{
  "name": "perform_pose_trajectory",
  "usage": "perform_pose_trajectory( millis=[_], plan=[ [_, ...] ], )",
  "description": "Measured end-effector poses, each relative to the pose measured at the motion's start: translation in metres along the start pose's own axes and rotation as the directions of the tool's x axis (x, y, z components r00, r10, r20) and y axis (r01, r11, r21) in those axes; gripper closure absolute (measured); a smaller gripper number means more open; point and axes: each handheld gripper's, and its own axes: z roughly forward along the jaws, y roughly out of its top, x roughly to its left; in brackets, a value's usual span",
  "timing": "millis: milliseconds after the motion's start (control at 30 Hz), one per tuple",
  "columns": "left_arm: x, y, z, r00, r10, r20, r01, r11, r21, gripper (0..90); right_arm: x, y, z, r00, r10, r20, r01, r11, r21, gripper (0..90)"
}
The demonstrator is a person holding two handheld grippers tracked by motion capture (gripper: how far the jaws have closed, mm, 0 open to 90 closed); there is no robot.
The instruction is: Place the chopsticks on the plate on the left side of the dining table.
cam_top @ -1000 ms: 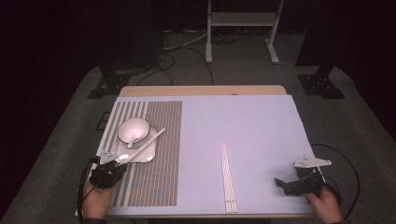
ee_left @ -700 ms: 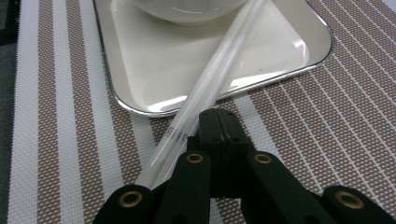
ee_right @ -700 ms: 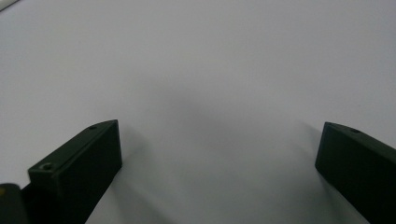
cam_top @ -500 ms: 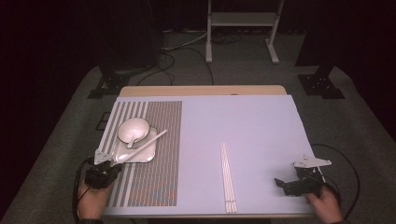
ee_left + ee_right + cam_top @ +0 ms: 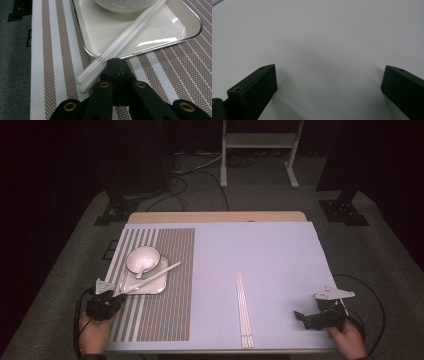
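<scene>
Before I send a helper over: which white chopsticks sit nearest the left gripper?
On the brown-and-white striped woven placemat stands a white rectangular tray bearing a white bowl. The pair of white chopsticks lies slantwise across that tray, unlike the pair lying on bare tabletop.

jaws: black, blocky, brass-ringed pivots
left gripper (image 5: pixel 117 66): black, grey plate, black cable
right gripper (image 5: pixel 306 319): black, grey three-cornered plate, looping cable

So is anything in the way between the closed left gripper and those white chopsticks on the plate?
No, nothing visible. The left gripper, jaws shut, sits right beside the near ends of the white chopsticks, which lean over the rim of the square plate onto the striped mat.
</scene>
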Motion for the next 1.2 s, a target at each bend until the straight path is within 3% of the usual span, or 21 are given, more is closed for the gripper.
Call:
perform_pose_trajectory(
  millis=[1200],
  plan=[
    [0.025,0.012,0.011,0.9979,-0.056,-0.033,0.055,0.9981,-0.027,89.8,0.0,0.0,0.0,1.0,0.0,0.0,0.0,1.0,0.0,0.0]
  ],
)
